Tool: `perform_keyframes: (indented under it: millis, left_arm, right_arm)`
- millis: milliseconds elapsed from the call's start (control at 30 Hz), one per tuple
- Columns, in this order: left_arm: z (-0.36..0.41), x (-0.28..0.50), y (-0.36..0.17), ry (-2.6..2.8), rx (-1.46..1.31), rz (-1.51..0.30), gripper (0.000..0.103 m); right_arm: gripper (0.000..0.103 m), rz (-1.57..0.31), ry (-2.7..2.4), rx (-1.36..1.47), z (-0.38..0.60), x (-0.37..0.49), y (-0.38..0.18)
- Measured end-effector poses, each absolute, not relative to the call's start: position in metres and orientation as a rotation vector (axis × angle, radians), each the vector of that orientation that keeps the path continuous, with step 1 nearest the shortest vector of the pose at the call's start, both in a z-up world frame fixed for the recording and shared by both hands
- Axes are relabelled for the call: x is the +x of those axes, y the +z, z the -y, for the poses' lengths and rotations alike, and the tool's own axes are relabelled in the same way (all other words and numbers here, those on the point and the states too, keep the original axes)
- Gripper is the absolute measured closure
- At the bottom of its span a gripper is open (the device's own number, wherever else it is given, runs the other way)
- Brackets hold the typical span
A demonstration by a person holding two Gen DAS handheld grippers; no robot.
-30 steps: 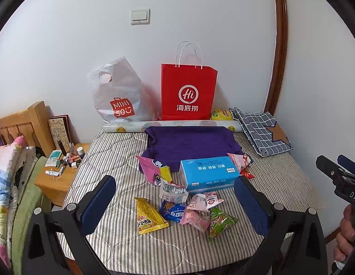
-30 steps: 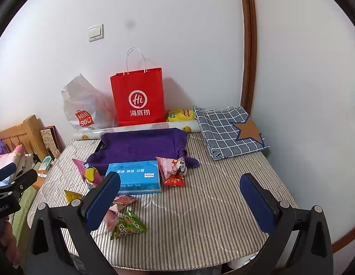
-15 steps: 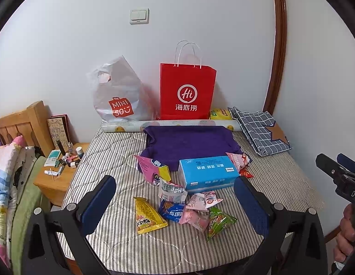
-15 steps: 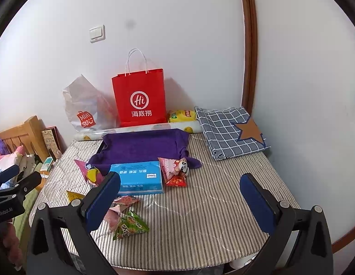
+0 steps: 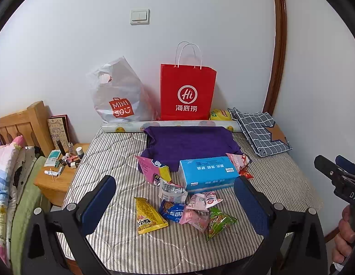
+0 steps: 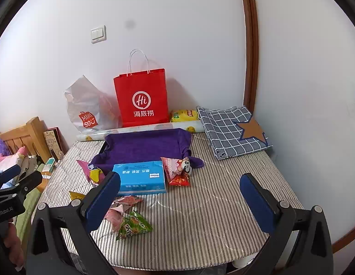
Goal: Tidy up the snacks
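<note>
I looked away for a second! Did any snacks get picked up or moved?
No. Both hand-held grippers, left and right, are open and holding nothing; the right one's view drifted slightly. The snack packets and blue tissue box lie where they were.

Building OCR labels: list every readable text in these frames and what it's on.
"Hi 海底捞": red bag
"MINISO": white bag
"DAS", cut off: right gripper
"GenRobot.AI": left gripper
Blue box: print blurred, unreadable
Snack packets: print too small to read
</note>
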State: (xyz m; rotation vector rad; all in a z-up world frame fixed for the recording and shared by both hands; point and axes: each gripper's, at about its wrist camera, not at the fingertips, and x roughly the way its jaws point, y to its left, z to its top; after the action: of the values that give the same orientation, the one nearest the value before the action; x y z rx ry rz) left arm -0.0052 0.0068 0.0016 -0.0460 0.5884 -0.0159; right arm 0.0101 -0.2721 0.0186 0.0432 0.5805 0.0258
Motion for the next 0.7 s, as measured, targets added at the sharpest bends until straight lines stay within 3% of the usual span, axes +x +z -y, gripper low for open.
perform_keyframes:
  millis: [700]
  left_arm:
    - [-0.0079, -0.0079, 0.0002, -0.02, -0.044, -0.578, 0.0]
  right_arm:
    - [0.001, -0.577, 0.033, 0.046, 0.2699, 0.0085, 0.0195]
